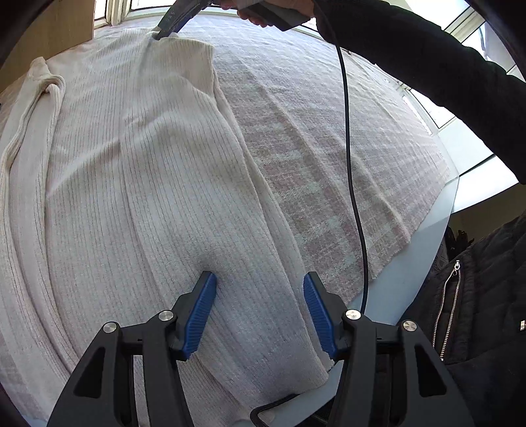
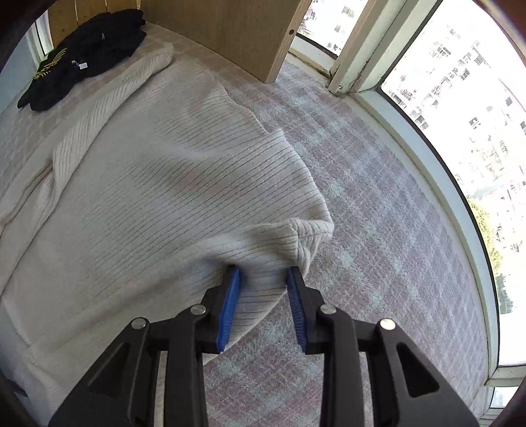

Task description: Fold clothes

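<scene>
Left wrist view: cream ribbed sweater [image 1: 148, 184] lies spread on the pink-and-white plaid cloth [image 1: 328, 147] covering the counter [image 1: 424, 249]. Left gripper [image 1: 259, 285] is over the sweater's near hem, fingers [image 1: 205, 305] wide apart, nothing between them. At the sweater's far edge the right gripper [image 1: 167, 28] meets the fabric there; a black-sleeved arm [image 1: 427, 65] reaches to it.

Right wrist view: right gripper [image 2: 263, 279] fingers part-open with a bunched sweater [image 2: 157, 184] fold between them; actual pinch cannot be confirmed. Black folded garment [image 2: 85, 56] lies beyond the sweater, well apart.
</scene>
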